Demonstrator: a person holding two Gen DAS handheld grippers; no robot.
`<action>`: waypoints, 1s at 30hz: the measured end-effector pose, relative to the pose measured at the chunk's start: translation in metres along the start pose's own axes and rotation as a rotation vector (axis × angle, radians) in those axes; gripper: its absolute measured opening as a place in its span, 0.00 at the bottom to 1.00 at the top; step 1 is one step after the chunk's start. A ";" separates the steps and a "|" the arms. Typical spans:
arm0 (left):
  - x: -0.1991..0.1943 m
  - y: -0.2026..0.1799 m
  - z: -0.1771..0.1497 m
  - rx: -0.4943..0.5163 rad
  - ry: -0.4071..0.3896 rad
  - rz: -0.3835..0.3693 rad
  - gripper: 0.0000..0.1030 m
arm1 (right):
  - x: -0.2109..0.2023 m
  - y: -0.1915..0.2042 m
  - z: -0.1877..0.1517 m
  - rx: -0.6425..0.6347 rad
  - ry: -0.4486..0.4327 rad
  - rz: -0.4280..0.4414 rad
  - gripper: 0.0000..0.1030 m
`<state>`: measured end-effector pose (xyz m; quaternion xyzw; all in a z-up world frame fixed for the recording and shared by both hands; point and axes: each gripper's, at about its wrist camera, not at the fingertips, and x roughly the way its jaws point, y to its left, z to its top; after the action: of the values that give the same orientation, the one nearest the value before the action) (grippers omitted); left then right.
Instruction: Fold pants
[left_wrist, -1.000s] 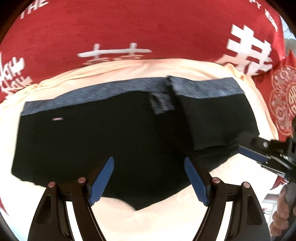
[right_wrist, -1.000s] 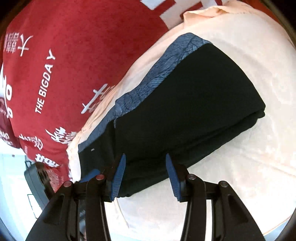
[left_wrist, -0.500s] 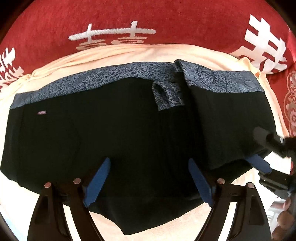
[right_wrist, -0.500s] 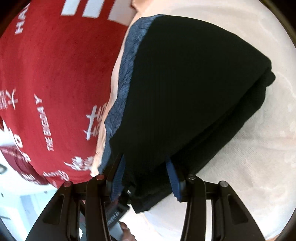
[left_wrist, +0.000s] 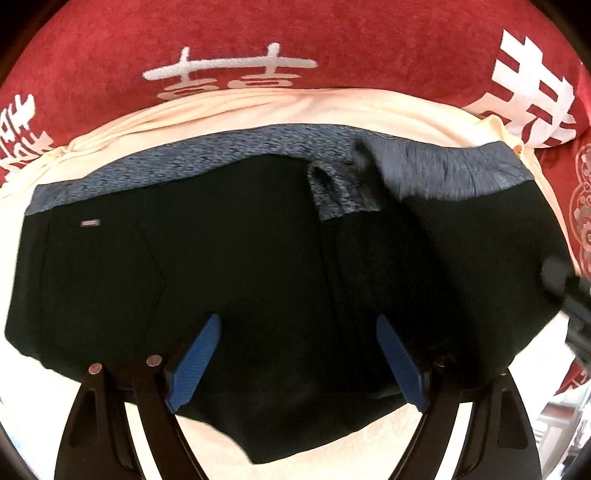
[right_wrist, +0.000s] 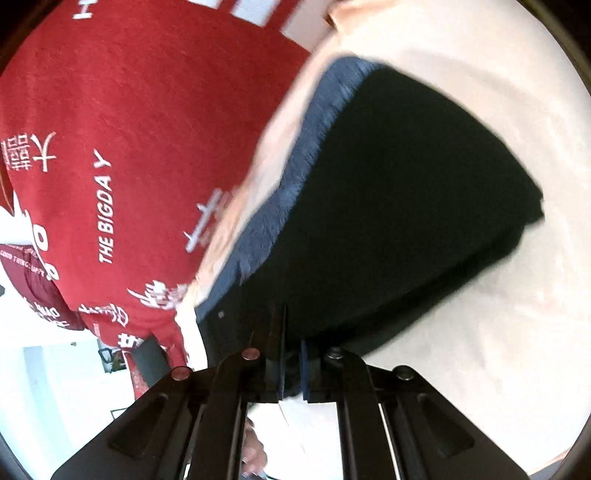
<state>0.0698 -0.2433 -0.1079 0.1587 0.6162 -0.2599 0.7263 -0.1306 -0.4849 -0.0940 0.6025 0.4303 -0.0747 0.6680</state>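
- Left wrist view: the left gripper (left_wrist: 295, 354) hangs with its blue pads (left_wrist: 194, 363) spread wide and nothing between them. The black pants (left_wrist: 236, 266) lie directly under and ahead of the jaws, on a cream cloth (left_wrist: 280, 107) over a red blanket (left_wrist: 332, 40).
- The grey waistband (left_wrist: 207, 162) runs across the far side, beyond the jaws. To their right a folded-over layer overlaps the rest, so the pants look partly folded. The open jaws seem placed to take the near hem.
- At the right edge, blurred, the right gripper (left_wrist: 569, 295) meets the pants' side.
- Right wrist view: the right gripper (right_wrist: 291, 365) has its pads nearly together, with dark fabric pinched between them. That looks like the pants' (right_wrist: 399, 206) edge, held for carrying the fold across.
- The pants stretch ahead and right of these jaws, with the waistband (right_wrist: 295, 184) to the left.
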 end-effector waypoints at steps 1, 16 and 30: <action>-0.002 0.002 0.000 0.000 -0.001 0.011 0.85 | 0.005 -0.007 -0.004 0.017 0.015 -0.010 0.06; -0.046 0.039 0.012 -0.063 -0.043 0.117 0.85 | -0.039 0.033 0.015 -0.468 0.131 -0.182 0.48; -0.018 -0.089 0.062 0.054 -0.062 -0.040 0.85 | -0.023 -0.068 0.160 -0.137 0.133 -0.064 0.39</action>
<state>0.0668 -0.3466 -0.0707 0.1579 0.5892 -0.2958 0.7351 -0.1094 -0.6513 -0.1450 0.5450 0.4968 -0.0264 0.6749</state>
